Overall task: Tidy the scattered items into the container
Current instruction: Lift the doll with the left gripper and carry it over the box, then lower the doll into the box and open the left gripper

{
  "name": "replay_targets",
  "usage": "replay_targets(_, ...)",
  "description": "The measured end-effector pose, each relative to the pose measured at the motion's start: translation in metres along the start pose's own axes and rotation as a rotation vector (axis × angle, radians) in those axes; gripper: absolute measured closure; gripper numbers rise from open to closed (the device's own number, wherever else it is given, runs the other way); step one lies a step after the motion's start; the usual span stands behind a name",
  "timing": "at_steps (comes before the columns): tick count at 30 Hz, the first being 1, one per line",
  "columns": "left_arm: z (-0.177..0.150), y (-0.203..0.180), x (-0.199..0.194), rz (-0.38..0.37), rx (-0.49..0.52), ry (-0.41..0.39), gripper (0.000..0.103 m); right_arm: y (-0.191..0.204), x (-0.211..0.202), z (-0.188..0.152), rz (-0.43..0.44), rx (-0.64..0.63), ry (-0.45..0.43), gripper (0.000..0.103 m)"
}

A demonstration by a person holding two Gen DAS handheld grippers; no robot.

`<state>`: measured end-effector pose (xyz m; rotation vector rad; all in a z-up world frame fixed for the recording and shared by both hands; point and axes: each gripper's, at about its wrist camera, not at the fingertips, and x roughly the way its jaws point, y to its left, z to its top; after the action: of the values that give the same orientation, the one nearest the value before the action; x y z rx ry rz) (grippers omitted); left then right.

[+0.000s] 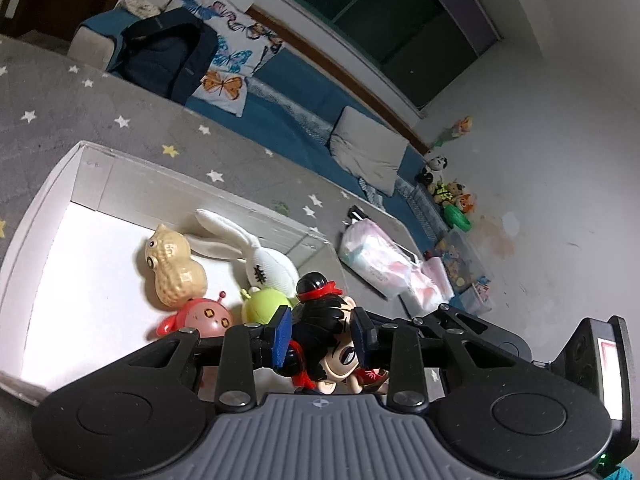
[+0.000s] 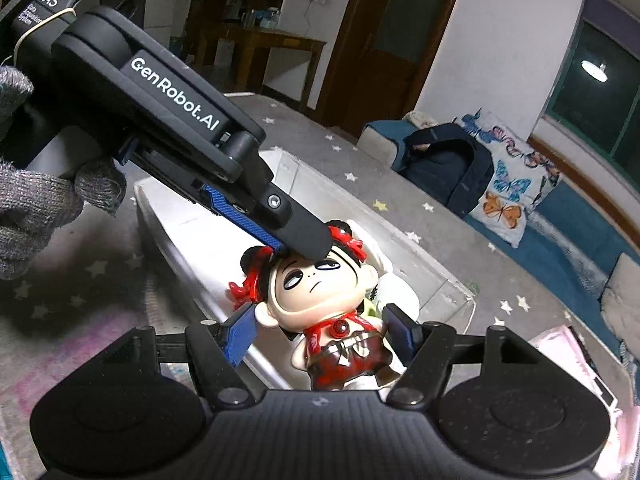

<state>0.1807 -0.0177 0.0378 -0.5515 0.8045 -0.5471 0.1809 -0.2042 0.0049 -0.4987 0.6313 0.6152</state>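
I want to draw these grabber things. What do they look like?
Both are black with blue textured pads. The left gripper shows white "GenRobot.AI" lettering in the right view; the right gripper has a ribbed grey base. A grey knit glove holds one.

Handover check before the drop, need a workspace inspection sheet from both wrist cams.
Surface: grey star-print rug.
Job's things: white box holds peanut toy, rabbit plush, green toy and pink bug toy; figurine is above the box.
Clutter: plastic bags and small toys outside the box.
Grippers: left gripper is clamped on the figurine's head; right gripper flanks its body, contact unclear.
Cables: nothing seen.
Surroundings: blue sofa, butterfly cushion, dark backpack, dark window.
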Motion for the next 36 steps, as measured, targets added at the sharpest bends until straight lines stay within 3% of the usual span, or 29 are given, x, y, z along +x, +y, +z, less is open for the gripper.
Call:
replay_targets(17, -0.006, 0.008, 0.022, 0.071, 0.041, 0.003, 0.069, -0.025, 0.030, -0.013, 0.131, 0.107, 0.058, 0.033)
replay_targets(36, -0.008, 0.012, 0.029, 0.095, 0.061, 0.013, 0.067, -0.032, 0.034, -0.013, 0.187, 0.184, 0.106, 0.033)
